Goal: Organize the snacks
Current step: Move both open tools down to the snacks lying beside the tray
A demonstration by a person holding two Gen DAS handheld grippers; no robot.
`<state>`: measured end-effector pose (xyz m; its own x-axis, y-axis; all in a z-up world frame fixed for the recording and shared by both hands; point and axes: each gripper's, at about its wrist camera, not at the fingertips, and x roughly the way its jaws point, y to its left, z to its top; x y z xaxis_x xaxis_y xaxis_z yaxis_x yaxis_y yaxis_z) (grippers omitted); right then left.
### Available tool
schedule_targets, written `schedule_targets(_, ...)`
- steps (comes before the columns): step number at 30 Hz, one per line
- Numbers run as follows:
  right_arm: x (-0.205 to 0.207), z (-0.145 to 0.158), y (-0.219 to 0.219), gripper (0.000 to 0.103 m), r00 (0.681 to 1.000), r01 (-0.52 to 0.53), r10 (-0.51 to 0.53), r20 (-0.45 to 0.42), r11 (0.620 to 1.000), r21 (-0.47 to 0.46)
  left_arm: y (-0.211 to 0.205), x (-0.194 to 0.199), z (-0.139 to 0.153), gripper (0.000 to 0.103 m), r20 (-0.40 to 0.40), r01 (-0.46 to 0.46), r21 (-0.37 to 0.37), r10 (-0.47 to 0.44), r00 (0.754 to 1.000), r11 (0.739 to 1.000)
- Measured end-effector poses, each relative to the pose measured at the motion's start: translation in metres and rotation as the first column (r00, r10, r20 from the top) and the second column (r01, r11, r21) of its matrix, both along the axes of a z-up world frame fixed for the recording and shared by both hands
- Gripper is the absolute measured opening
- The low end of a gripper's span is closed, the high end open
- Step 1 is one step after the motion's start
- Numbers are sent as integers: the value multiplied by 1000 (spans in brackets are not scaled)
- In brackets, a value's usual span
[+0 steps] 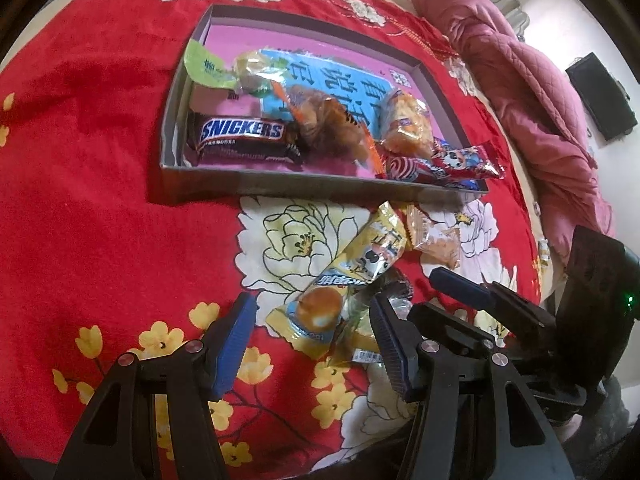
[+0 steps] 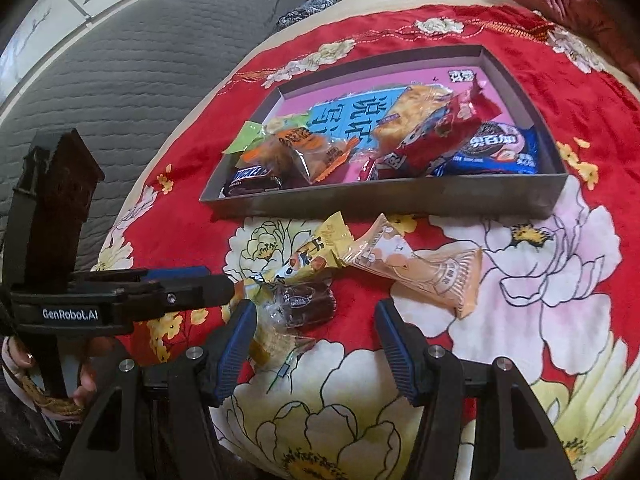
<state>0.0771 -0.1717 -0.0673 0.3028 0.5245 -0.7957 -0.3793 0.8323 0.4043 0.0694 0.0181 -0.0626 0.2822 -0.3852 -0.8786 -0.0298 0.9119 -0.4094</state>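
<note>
A shallow grey box [image 1: 320, 186] [image 2: 380, 200] on the red flowered blanket holds a Snickers bar [image 1: 240, 132] [image 2: 252, 178], a red packet [image 1: 440, 164] [image 2: 436, 132], a blue cookie packet [image 2: 492, 152] and several other snacks. In front of the box lie a yellow cake packet [image 1: 344, 276] [image 2: 316, 256], a beige packet [image 1: 436, 240] [image 2: 424, 272] and a brown cake in clear wrap [image 2: 304, 304]. My left gripper [image 1: 312, 340] is open, low over the yellow packet's near end. My right gripper [image 2: 316, 328] is open, with the brown cake between its fingers. Each gripper shows in the other's view.
A pink quilt [image 1: 520, 80] is bunched along the bed's right side. A grey quilted mattress [image 2: 120, 80] lies to the left of the blanket. A person's hand [image 2: 24, 356] holds the left gripper's handle. The blanket left of the box is bare.
</note>
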Motion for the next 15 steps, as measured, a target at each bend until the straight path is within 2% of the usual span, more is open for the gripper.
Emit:
schedule_targets(7,8,-8,10,60,999,-29,29,-20,1000,9,2,2,-6,61,-12,1,-7,-1,1000,1000)
schedule_targets(15,11,-17,20,52,998,-53,53,-17,999,-6,0,5,-12,61,-13,15,-17,-16,1000,1000)
